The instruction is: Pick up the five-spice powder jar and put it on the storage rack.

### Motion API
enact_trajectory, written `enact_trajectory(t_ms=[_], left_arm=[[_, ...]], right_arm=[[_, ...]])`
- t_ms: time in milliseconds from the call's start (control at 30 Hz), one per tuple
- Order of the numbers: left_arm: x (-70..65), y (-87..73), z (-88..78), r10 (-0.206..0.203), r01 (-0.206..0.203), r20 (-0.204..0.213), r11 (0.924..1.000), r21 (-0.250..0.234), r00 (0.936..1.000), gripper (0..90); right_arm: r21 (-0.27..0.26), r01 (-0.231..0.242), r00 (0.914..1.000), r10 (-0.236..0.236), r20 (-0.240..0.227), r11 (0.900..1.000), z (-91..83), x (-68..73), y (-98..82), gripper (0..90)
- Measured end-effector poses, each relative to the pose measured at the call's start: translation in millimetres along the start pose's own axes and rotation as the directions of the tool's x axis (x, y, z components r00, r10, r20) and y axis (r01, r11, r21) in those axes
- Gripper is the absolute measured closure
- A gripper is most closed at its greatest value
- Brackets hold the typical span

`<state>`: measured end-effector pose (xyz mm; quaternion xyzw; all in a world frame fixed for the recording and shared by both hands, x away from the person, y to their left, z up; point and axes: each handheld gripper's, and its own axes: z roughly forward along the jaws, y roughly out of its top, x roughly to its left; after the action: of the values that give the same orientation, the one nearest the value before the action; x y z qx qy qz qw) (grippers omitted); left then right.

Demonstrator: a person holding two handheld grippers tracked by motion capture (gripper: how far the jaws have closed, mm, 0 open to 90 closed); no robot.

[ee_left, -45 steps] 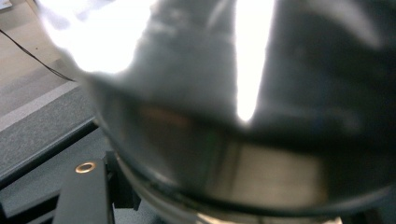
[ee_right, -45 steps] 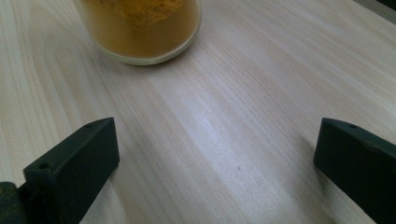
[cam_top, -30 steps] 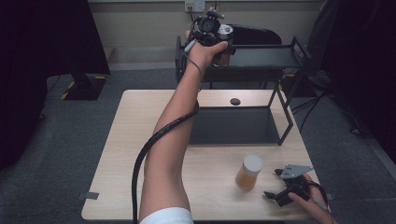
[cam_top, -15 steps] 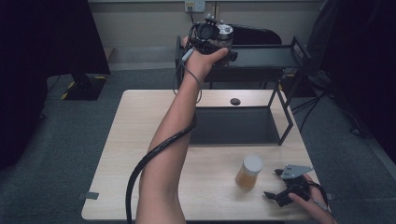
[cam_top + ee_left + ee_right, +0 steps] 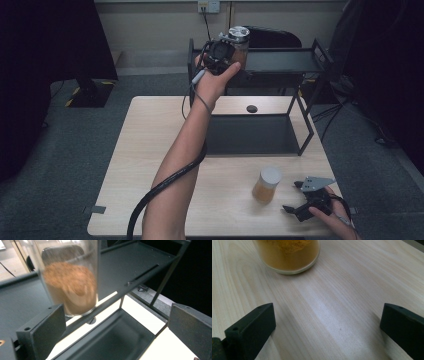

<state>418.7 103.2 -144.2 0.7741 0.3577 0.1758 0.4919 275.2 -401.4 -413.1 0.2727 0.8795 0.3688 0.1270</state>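
One brown-powder jar (image 5: 71, 287) on shelf (image 5: 140, 262), just beyond left claw (image 5: 120, 332), jaws just opened wide, empty

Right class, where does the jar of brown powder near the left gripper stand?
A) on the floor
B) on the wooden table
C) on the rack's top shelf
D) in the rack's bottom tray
C: the jar of brown powder stands on the rack's top shelf, beyond the left gripper, whose jaws have just been opening.
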Motion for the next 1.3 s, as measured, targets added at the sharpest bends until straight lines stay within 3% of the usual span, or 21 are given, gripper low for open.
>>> enact_trajectory(t_ms=[333, 567, 1300], left_arm=[[-1.1, -26.0, 11.3, 0.021, -0.022, 0.037, 0.9996, 0.016, 0.9991, 1.1], [-0.4, -48.2, 17.8, 0.034, -0.034, 0.052, 0.9994, -0.003, 0.9981, 1.2], [15.4, -114.3, 34.9, 0.007, -0.01, 0.107, 0.9995, 0.031, 0.9943, 1.4]], right_arm=[[-0.001, 0.0, 1.0, 0.0, 0.0, 1.0, -0.2, 0.2, -0.2, 0.0], [-0.001, -0.001, 1.0, 0.001, 0.001, 1.0, -0.2, 0.4, -0.4, 0.0], [-0.001, -0.006, 1.0, 0.006, 0.006, 1.0, -0.5, 1.7, -0.6, 0.0]])
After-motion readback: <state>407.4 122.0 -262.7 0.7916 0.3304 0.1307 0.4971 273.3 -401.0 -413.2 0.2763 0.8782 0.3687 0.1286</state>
